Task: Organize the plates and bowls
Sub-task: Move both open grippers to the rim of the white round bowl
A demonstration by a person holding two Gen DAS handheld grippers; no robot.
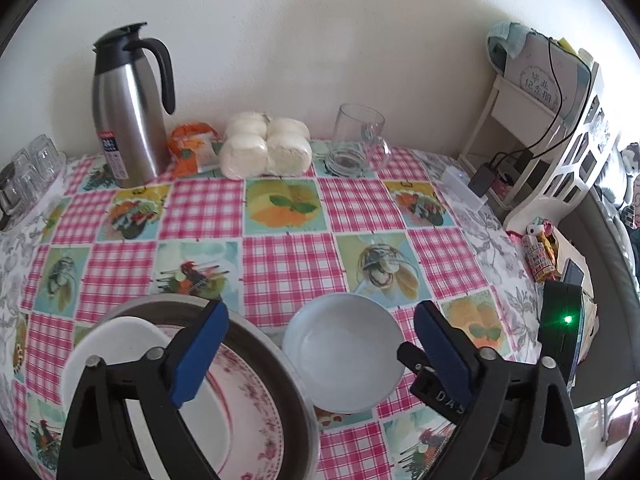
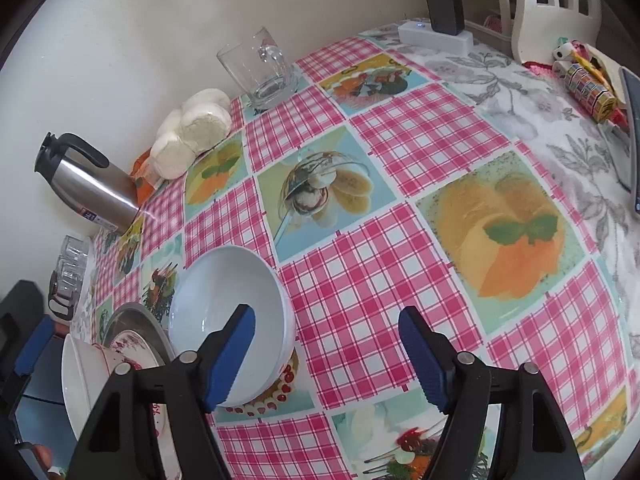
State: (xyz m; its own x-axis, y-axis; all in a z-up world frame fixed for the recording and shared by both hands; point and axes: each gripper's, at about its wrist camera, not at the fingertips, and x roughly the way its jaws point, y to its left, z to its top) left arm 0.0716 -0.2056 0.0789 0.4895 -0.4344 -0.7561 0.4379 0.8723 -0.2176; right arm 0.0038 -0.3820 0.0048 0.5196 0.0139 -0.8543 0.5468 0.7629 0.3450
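Blue-padded, the left gripper (image 1: 320,354) hangs with jaws apart, nothing between them, over the white bowl (image 1: 343,354) on the table (image 1: 288,208). Left of that bowl, a metal basin (image 1: 280,364) holds a floral plate (image 1: 244,408) and a white dish (image 1: 108,344). Right of the bowl, the right gripper (image 2: 326,356) stands open and empty, its left pad over the rim.

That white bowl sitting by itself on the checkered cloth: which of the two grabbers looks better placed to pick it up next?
Probably the right. The right gripper is open with one finger already over the white bowl, its near rim just inside the jaws. The left gripper is also open, but one finger hangs over the stacked plates.
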